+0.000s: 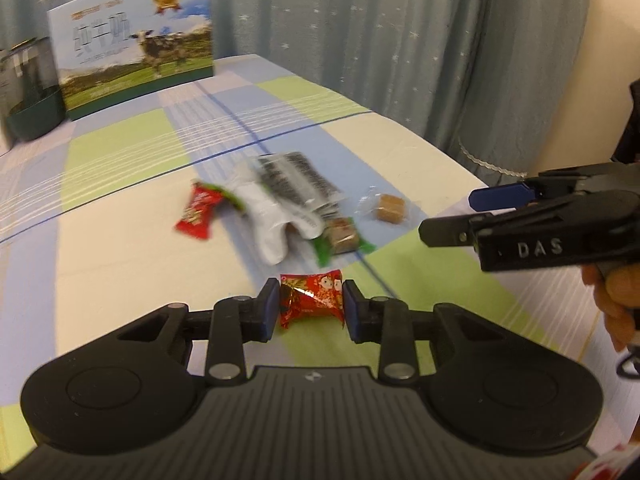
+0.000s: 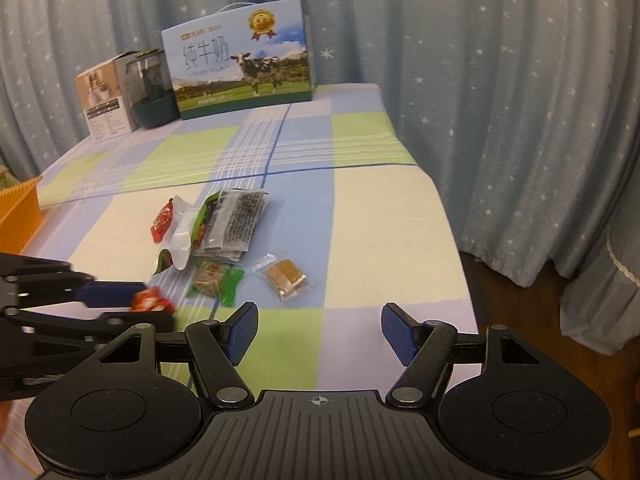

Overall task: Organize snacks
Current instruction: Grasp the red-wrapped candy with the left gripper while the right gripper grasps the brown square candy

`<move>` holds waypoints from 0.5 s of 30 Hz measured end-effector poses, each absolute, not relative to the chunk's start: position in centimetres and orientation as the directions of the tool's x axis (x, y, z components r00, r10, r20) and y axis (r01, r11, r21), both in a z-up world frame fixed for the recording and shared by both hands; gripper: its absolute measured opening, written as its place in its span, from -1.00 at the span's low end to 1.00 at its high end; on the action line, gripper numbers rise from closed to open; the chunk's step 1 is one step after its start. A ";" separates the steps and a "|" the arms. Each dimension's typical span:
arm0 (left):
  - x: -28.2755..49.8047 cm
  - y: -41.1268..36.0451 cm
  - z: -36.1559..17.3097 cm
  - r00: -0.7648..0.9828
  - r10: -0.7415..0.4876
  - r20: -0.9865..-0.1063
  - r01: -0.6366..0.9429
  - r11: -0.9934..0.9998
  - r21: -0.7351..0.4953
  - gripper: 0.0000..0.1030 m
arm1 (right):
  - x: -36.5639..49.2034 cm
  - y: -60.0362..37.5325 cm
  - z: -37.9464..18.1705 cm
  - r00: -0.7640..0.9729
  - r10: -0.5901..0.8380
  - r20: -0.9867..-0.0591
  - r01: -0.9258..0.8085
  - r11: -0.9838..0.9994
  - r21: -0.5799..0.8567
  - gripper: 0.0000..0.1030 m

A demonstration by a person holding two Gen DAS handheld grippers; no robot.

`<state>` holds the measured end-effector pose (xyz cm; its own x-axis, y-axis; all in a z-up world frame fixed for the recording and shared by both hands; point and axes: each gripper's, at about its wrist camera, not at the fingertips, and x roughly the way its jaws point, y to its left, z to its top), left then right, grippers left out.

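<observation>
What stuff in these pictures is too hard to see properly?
- Snack pile: smeared by motion blur in the left wrist view, so its print is unreadable.
- Orange basket: cut off by the left edge of the right wrist view.
- Red candy in the left gripper: blurred and partly hidden there.
- Small box: its label is too small to read.

A glossy foil-wrapped red candy (image 1: 311, 299) sits against matt cloth bedding (image 1: 120, 240) and a clear-plastic-wrapped brown cake (image 2: 285, 274).

Checked table (image 2: 360, 216) with snack packets (image 2: 236, 220), milk carton (image 2: 240, 60)
</observation>
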<state>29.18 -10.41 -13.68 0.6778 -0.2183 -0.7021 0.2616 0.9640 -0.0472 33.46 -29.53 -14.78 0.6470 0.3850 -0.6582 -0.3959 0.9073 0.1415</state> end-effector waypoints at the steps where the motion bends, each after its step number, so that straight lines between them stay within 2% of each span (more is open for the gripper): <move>1: 28.9 -10.0 -13.6 0.681 -0.215 -0.700 0.253 0.966 -0.050 -0.42 | 33.7 -29.3 -14.9 0.645 0.388 -0.658 -0.404 0.904 0.137 0.34; 4: 28.5 -8.9 -13.4 0.688 -0.200 -0.697 0.230 0.972 -0.052 -0.42 | 34.5 -28.5 -15.3 0.637 0.390 -0.665 -0.434 0.894 0.109 0.31; 6: 28.3 -8.3 -13.3 0.689 -0.196 -0.698 0.219 0.974 -0.057 -0.42 | 34.9 -28.0 -15.6 0.632 0.398 -0.664 -0.456 0.885 0.096 0.15; 14: 28.3 -7.4 -13.4 0.689 -0.191 -0.699 0.199 0.977 -0.071 -0.42 | 36.5 -26.8 -15.9 0.643 0.404 -0.650 -0.471 0.879 0.080 -0.01; 15: 28.3 -7.4 -13.5 0.688 -0.191 -0.700 0.199 0.977 -0.071 -0.42 | 36.5 -26.6 -15.9 0.644 0.405 -0.649 -0.474 0.877 0.077 -0.10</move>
<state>28.27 -7.42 -13.46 0.6879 -0.1914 -0.7001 0.1993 0.9773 -0.0714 36.54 -26.56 -15.93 0.6439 0.4054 -0.6489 -0.4742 0.8770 0.0774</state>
